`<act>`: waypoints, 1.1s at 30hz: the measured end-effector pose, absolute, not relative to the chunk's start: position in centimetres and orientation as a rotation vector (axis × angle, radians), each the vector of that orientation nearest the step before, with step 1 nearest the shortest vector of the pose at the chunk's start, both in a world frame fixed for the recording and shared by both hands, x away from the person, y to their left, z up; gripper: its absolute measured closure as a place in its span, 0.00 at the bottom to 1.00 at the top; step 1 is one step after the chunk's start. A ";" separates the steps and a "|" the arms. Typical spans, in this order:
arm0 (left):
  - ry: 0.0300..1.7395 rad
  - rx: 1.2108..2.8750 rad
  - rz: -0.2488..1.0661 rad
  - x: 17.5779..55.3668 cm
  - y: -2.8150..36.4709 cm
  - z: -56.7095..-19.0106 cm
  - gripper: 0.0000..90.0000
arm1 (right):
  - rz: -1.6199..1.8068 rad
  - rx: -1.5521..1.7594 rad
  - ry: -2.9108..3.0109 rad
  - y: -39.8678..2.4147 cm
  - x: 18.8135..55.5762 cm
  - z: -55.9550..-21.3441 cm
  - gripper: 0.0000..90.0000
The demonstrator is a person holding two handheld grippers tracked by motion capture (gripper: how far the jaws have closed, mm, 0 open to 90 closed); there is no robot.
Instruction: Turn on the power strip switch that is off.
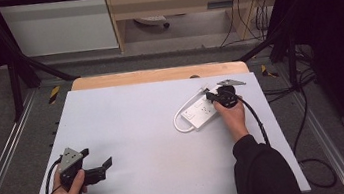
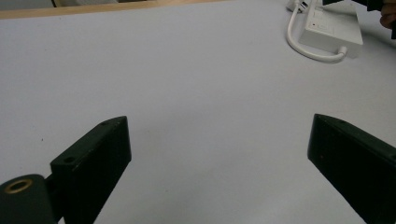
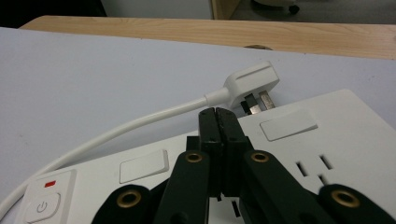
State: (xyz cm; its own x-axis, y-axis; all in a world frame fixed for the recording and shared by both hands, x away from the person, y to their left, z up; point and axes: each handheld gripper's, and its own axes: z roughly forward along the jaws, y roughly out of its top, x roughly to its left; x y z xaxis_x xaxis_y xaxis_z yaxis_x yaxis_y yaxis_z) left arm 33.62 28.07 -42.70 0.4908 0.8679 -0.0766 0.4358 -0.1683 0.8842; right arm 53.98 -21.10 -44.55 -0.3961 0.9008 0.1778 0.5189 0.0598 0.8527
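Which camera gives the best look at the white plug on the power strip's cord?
The right gripper view: the plug lies close, prongs visible, just beyond the power strip. In the high view it is tiny; the left gripper view has only a sliver at the top edge.

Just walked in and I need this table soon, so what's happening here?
A person is working at the table with a gripper in each hand. The right gripper, jaws shut with nothing between them, is over a white power strip, pointing toward the strip's own plug, which lies on the table beside it. The left gripper is open over bare table near the front edge.
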 end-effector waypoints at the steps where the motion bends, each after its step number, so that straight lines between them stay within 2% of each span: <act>1: 1.101 1.789 0.573 33.6 28.1 -42.7 0.07 | 1.283 1.421 1.943 -21.0 54.0 -44.6 1.00; 33: 1.099 1.794 0.571 33.6 28.0 -42.7 0.07 | 1.291 1.389 1.960 -20.1 53.6 -45.0 1.00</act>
